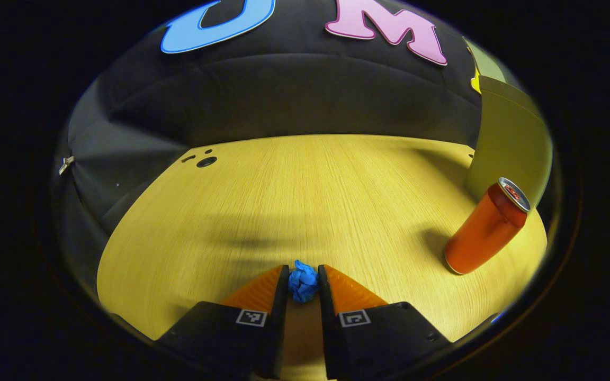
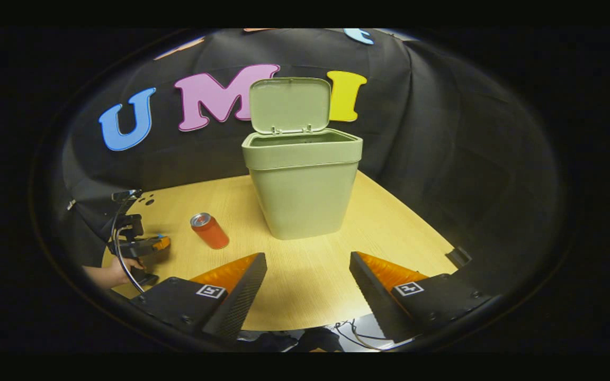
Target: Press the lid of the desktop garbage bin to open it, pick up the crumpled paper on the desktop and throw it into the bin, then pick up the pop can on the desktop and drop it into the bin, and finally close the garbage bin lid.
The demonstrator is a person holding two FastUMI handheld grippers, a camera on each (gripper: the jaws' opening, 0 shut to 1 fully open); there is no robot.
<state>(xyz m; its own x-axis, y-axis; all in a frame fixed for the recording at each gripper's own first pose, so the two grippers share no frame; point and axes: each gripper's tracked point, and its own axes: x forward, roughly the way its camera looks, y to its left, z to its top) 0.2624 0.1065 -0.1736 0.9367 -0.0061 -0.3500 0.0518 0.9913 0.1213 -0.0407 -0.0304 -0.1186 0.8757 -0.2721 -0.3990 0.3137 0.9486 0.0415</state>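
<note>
Dim booth, light falling from above onto the table (image 1: pixel 337 180), which glows warm; soft shadows beside the pop can (image 1: pixel 485 230) and garbage bin (image 2: pixel 302 185). Strong fisheye bending at the table's edges; focus fairly sharp

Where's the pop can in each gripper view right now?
Left gripper view: pop can stands at the right, near the green bin's wall.
Right gripper view: pop can stands left of centre, left of the bin.
Shared landmark: the bin.
</note>
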